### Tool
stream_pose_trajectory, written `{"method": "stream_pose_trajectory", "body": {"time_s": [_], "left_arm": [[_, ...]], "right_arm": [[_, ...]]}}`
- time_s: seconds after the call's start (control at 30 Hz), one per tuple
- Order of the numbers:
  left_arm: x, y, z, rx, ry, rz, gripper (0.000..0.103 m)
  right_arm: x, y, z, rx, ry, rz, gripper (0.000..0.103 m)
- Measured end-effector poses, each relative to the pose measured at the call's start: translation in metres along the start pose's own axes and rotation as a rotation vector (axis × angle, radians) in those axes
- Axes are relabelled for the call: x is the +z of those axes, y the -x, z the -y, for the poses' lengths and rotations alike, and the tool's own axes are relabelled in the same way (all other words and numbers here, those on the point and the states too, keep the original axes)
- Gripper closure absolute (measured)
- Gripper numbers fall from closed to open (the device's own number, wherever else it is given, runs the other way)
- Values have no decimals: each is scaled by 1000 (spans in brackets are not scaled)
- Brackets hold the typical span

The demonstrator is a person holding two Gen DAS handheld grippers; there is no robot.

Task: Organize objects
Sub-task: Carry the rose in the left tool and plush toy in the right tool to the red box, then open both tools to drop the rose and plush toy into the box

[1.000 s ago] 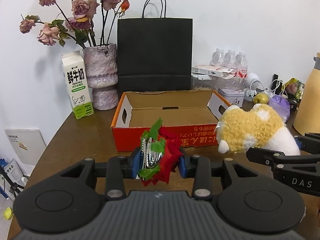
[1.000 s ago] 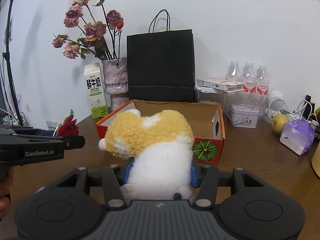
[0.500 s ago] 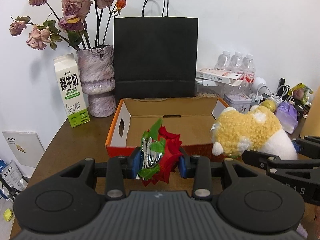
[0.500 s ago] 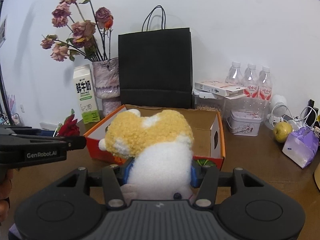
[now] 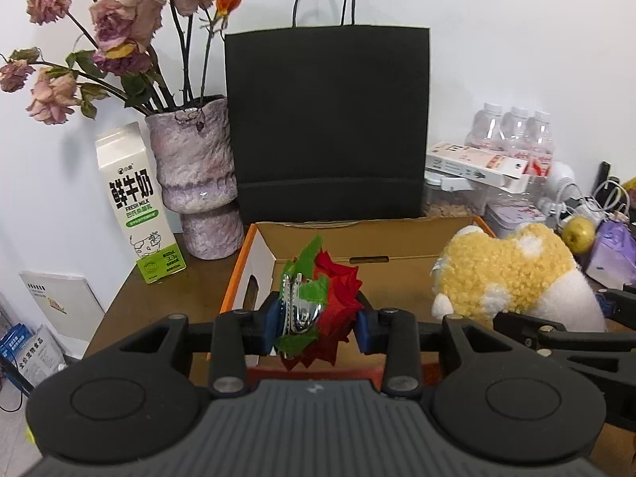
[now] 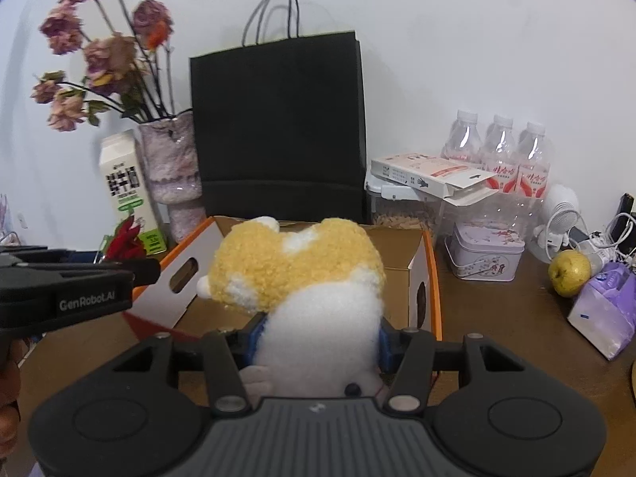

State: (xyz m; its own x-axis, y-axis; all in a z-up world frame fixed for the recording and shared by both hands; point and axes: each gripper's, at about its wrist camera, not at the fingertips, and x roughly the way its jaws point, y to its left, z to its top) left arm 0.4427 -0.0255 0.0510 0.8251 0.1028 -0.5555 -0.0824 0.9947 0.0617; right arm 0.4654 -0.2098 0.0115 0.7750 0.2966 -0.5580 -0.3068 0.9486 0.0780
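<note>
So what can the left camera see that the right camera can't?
Only the left wrist view shows the shiny silver clip on the red rose, squeezed in the left gripper, and the white board by the wall.

Only the right wrist view shows the whole lilac tin, plus the right gripper squeezing the plush toy.

Both show the cardboard box, black bag, milk carton, vase of dried flowers, water bottles and green apple.
</note>
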Motion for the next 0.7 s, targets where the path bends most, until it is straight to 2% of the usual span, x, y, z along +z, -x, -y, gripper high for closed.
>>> {"method": "stream_pose_trajectory", "body": {"time_s": [0.37,0.5,0.57,0.6,0.63,0.67,0.7], "left_arm": [[24,-67,5,43,72,-73,66],[23,-89,5,70,79,-112,65],[21,-96,6,75,75,-125,62],[20,-98,6,74,74,-126,49],[19,-99,6,70,74,-126,37],[18,-98,6,71,73,-119,9],[16,-96,7,82,67,-96,0]], "right_arm": [[24,-78,-1,-37,10,-103,52],[23,-101,2,-59,-15,-131,51],[22,-109,4,-62,-28,-138,47],[21,-112,6,-64,-40,-139,43],[21,-114,8,-67,-47,-141,28],[20,-114,9,-82,-48,-134,10],[19,-113,9,-99,-41,-123,6]]}}
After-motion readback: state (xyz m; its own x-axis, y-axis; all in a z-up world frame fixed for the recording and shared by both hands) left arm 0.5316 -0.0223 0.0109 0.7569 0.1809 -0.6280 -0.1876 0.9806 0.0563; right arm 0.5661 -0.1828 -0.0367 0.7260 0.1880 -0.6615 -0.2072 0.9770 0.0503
